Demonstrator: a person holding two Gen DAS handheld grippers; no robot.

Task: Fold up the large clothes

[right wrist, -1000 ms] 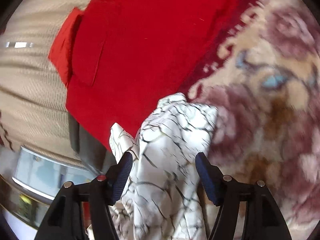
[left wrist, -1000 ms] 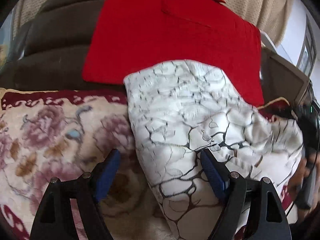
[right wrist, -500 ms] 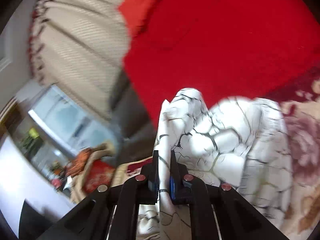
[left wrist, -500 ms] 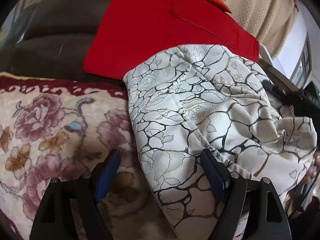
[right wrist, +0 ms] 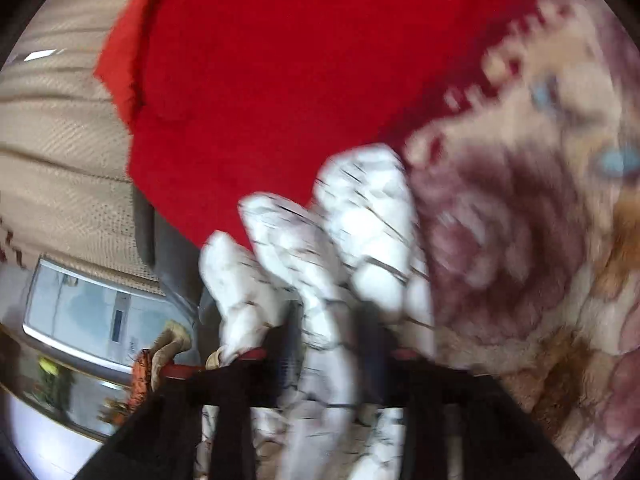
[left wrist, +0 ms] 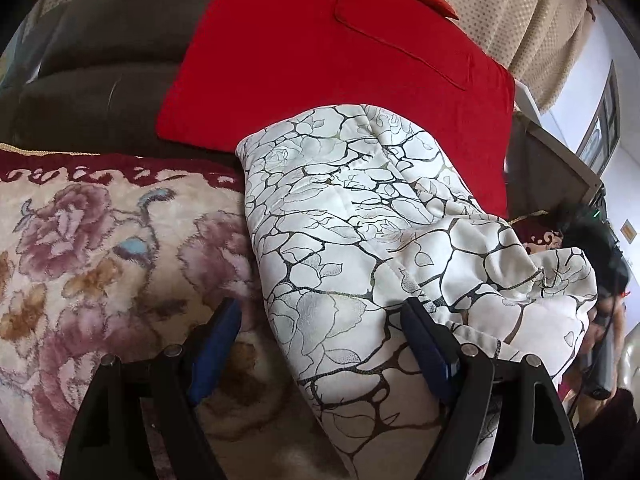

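While blurred, garment [right wrist: 320, 280] seemingly between opening right tool [right wrist: 332, 344] | left tool [left wrist: 320, 344] released

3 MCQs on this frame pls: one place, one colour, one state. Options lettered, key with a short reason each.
1. Where does the white patterned garment lie relative to the red cushion in the left wrist view?
A. In front of it, overlapping its lower edge
B. Fully underneath it
C. Far off on the dark sofa seat

2. What colour are the lines on the garment?
A. Blue
B. Black
C. Orange

3. How does the left gripper stand?
A. Shut on the floral blanket
B. Shut on the cushion
C. Open, with the garment's edge between its fingers

Key:
1 A, the garment's top covers the cushion's lower edge.
2 B, a dark crackle pattern runs across the white cloth.
3 C, the blue pads stand wide apart, and the left one is clear of the cloth over the floral blanket.
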